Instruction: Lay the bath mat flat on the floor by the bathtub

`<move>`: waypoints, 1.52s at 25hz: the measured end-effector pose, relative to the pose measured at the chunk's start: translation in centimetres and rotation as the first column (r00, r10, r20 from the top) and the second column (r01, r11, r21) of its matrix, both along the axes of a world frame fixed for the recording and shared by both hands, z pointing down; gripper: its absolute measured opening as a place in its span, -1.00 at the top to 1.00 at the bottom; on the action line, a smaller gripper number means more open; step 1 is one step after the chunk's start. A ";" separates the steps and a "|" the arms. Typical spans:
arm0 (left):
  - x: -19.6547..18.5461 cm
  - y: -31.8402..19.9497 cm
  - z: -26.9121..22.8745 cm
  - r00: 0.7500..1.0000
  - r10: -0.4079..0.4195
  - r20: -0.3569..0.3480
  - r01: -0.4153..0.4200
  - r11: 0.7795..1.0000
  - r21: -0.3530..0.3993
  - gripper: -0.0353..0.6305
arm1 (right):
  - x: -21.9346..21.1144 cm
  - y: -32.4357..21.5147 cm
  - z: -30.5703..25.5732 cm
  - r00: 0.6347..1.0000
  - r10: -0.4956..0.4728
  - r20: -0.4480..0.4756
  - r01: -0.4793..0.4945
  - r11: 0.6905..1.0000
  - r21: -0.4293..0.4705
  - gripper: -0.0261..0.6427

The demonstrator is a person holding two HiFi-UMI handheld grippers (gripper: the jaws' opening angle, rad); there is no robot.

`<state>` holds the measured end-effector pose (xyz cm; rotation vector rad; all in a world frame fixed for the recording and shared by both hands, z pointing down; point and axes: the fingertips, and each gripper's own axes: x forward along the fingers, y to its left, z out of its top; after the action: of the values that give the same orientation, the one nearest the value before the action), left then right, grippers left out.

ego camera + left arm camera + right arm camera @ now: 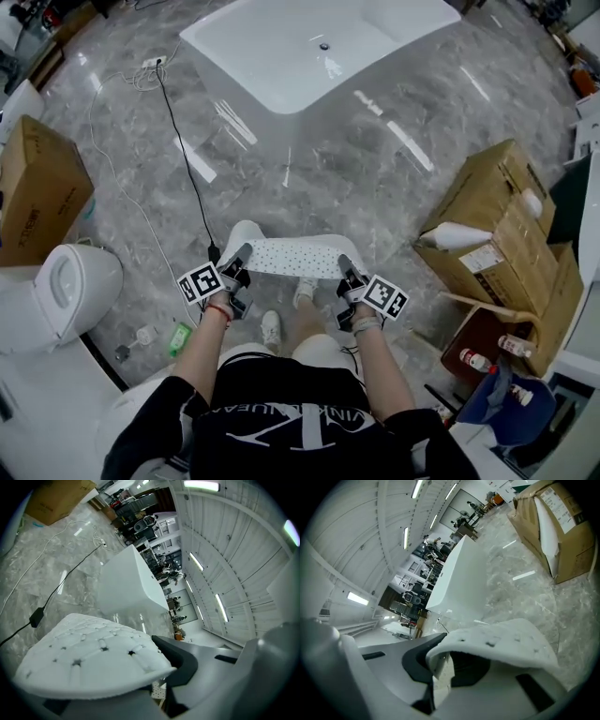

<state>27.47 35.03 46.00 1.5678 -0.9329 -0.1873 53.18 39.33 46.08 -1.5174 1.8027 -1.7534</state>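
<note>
Bath mat [295, 255], white and dotted with small holes, hangs stretched between the two grippers at the lower middle of the head view, above the grey marble floor [375, 178] and well apart from the white bathtub [309, 56] at the top. The left gripper [234, 265] has its fingers [180, 656] clamped on the mat's left end, and the right gripper [349, 274] has its fingers [417, 660] clamped on the right end. White lettering on the person's black shirt [281, 422] reads upside down and is only partly legible. The labels on the cardboard boxes [497, 234] at the right are too small to read.
</note>
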 end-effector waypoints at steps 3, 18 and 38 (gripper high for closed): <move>0.1 -1.3 1.1 1.000 -0.010 0.022 0.010 1.000 -0.013 0.83 | 0.3 -1.6 1.3 1.000 -0.011 0.011 0.012 1.000 -0.024 0.82; -0.5 -8.2 1.2 0.989 -0.150 0.017 0.150 0.989 0.004 0.83 | 0.1 -10.0 3.0 0.995 -0.089 0.047 0.091 0.995 -0.037 0.82; -12.5 -16.0 -4.0 0.995 -0.093 -0.037 0.094 0.994 0.047 0.83 | -11.9 -16.1 -1.9 1.000 0.026 0.015 -0.027 1.000 0.011 0.82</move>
<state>14.97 19.07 42.04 1.5620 -0.9817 -0.3044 41.25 23.21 44.18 -1.5134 1.7741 -1.7353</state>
